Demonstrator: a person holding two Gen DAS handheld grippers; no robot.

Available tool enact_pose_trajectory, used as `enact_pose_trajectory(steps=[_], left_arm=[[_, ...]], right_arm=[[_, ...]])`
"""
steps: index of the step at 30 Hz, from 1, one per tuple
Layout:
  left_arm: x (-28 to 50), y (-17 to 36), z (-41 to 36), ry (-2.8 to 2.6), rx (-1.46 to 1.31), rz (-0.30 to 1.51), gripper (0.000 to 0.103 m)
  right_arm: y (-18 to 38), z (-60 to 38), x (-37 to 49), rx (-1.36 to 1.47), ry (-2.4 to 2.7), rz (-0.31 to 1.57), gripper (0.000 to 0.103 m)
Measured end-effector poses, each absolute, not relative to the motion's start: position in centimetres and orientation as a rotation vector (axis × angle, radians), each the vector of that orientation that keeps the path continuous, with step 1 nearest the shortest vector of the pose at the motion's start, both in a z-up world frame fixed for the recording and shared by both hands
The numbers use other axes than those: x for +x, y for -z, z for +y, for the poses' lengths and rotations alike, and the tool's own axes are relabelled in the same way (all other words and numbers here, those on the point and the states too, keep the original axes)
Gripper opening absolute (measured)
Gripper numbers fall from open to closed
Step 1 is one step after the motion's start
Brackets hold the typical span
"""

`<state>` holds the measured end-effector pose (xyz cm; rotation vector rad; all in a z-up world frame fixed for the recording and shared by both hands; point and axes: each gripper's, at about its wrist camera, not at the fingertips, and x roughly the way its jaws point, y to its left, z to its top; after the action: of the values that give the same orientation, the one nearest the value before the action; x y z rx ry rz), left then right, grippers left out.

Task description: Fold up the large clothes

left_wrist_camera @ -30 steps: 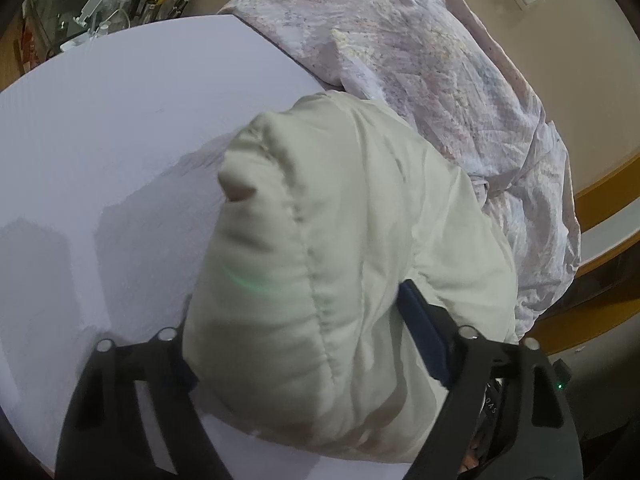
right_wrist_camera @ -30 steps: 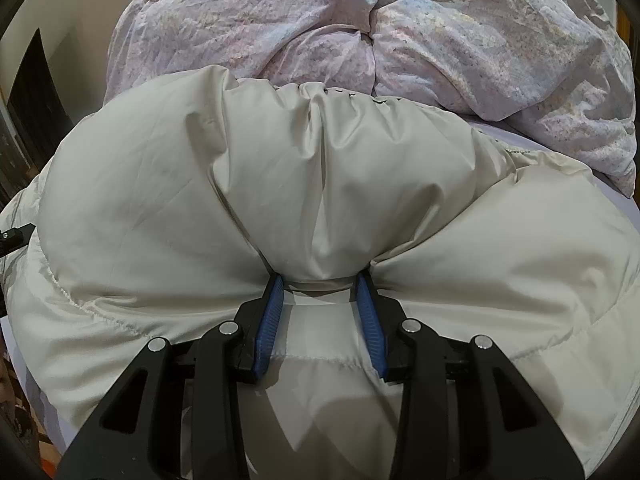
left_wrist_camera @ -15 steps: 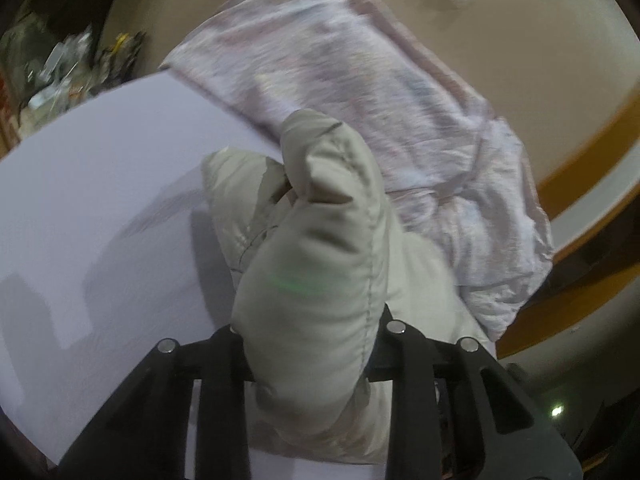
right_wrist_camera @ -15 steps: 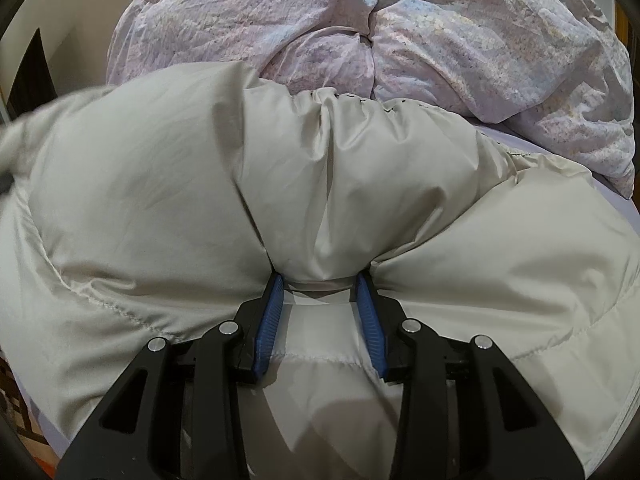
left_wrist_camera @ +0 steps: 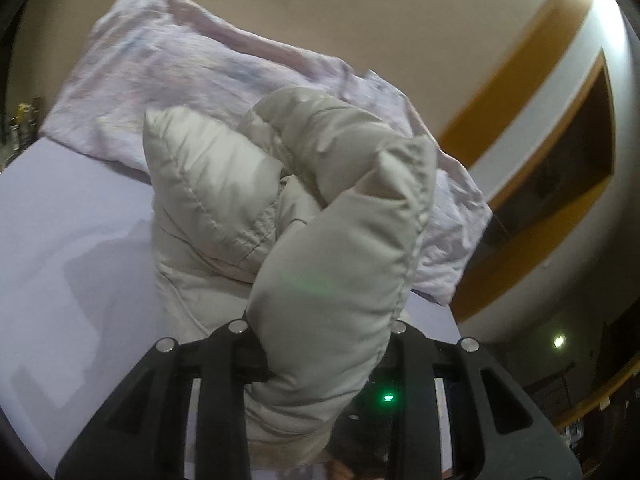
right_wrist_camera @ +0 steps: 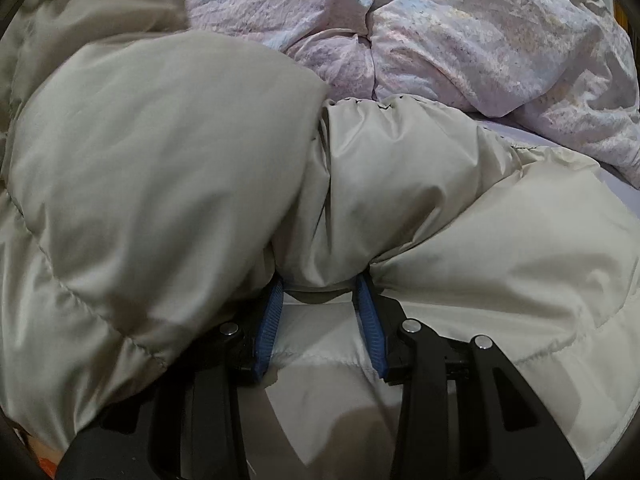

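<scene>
So my left gripper is clamped on a fat fold of the cream puffer jacket, held up off the lilac bed, with the quilt at 11 o'clock. My right gripper is pinching another bulge of it. It's light, squishy and slick I reckon, so grab at the stitched seams.

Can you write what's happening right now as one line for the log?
step: folding puffy jacket on bed | left gripper: shut on jacket | right gripper: shut on jacket | quilt: behind jacket
</scene>
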<state>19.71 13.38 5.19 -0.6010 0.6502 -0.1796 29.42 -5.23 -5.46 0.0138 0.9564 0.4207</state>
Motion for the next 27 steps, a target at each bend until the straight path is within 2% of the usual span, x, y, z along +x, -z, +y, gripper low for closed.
enact_pose_trajectory(steps=[10, 14, 27], left_arm=[[21.7, -4.3, 4.5, 0.238, -0.474, 0.726, 0.033], [22.5, -3.9, 2.4, 0.238, -0.449, 0.751, 0.034], [23.2, -2.8, -4.9, 0.304, -0.376, 0.811, 0.034]], right_arm=[[3.5, -9.0, 28.4, 0.036, -0.445, 0.907, 0.042], [2.1, -12.6, 26.6, 0.084, -0.439, 0.867, 0.054], [2.6, -24.1, 22.7, 0.181, -0.305, 0.879, 0.054]])
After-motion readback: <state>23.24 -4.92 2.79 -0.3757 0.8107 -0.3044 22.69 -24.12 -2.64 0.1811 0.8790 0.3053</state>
